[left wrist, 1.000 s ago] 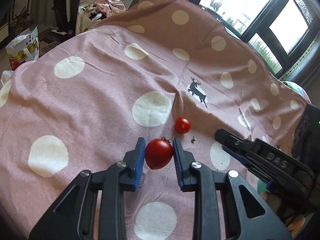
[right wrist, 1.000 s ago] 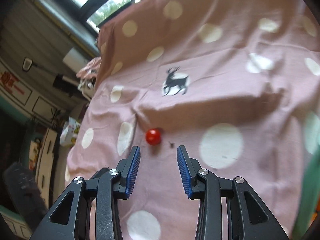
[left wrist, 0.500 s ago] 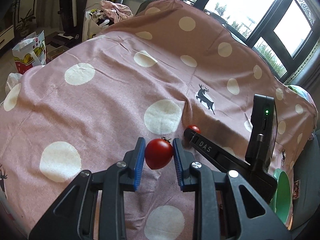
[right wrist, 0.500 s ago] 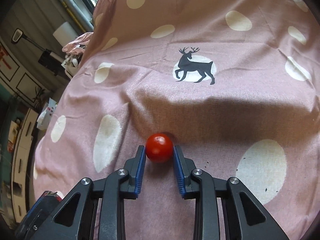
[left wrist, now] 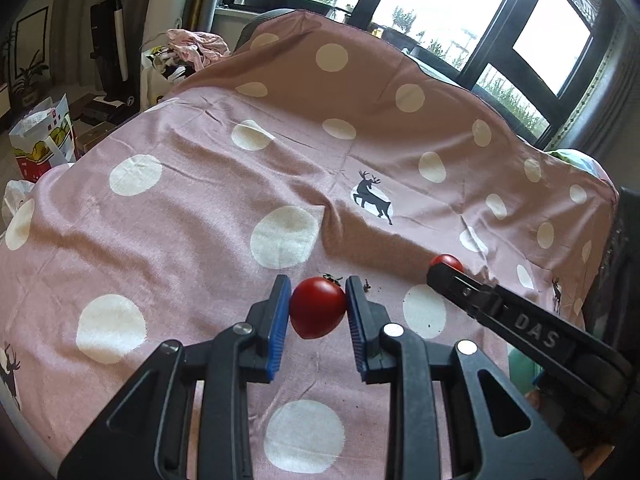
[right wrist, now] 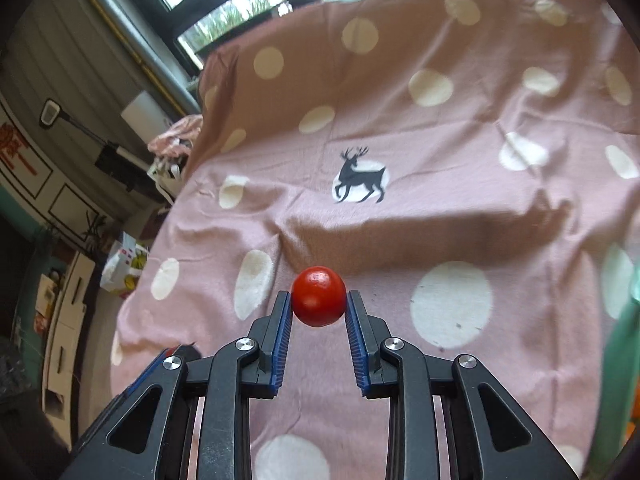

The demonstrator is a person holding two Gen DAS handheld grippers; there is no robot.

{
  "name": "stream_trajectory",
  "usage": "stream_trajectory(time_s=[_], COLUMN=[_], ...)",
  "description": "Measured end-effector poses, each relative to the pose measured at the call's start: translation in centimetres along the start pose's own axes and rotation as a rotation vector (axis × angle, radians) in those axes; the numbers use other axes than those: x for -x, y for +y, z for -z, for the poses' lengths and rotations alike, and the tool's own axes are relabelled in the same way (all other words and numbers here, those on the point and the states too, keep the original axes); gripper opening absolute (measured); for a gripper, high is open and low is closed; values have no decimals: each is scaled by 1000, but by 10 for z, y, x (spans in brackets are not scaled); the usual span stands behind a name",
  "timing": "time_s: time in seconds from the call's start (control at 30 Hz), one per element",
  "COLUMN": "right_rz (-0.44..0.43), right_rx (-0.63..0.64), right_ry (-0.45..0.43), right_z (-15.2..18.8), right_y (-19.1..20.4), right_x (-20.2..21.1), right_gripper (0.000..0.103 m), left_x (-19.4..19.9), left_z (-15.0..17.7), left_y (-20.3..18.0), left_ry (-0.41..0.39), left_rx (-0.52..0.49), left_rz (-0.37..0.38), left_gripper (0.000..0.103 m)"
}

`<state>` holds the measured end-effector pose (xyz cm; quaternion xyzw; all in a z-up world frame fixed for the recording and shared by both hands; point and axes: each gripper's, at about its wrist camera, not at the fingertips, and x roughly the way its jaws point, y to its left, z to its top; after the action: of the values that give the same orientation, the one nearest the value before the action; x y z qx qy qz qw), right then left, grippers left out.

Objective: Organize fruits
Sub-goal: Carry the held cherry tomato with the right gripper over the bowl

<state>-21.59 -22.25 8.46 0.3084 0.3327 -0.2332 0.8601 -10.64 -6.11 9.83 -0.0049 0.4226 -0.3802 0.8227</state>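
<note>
Two claws each clamp a tomato: left claw (left wrist: 318, 312) on the pointed tomato (left wrist: 317, 307), right claw (right wrist: 319, 308) on the round tomato (right wrist: 319, 297); too hard a squeeze could split the skins, and the round one, pinched only at the pad tips, could pop free onto the spotted cloth (right wrist: 460, 208).

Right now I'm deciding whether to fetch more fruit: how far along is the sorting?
Picking looks done: the left claw grips a pointed red tomato, the right claw a round red tomato. No loose fruit shows on the pink dotted cloth. Placing both remains.
</note>
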Motion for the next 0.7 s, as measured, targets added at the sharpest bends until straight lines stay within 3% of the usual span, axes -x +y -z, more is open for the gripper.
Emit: stream_trajectory(time_s=[0.3, 0.53, 0.7], right_rz=[14, 228, 245], right_rx=[-158, -162, -202], right_ry=[-95, -199, -252], right_z=[44, 52, 54], right_y=[-48, -75, -101], right_x=[71, 109, 137], right_gripper=[29, 29, 29], left_x=[18, 28, 29], left_z=[16, 38, 53], left_y=[-48, -95, -130], left_ry=[-13, -14, -3], left_rx=[-137, -261, -350], left_rz=[101, 171, 217], left_gripper=[28, 28, 28])
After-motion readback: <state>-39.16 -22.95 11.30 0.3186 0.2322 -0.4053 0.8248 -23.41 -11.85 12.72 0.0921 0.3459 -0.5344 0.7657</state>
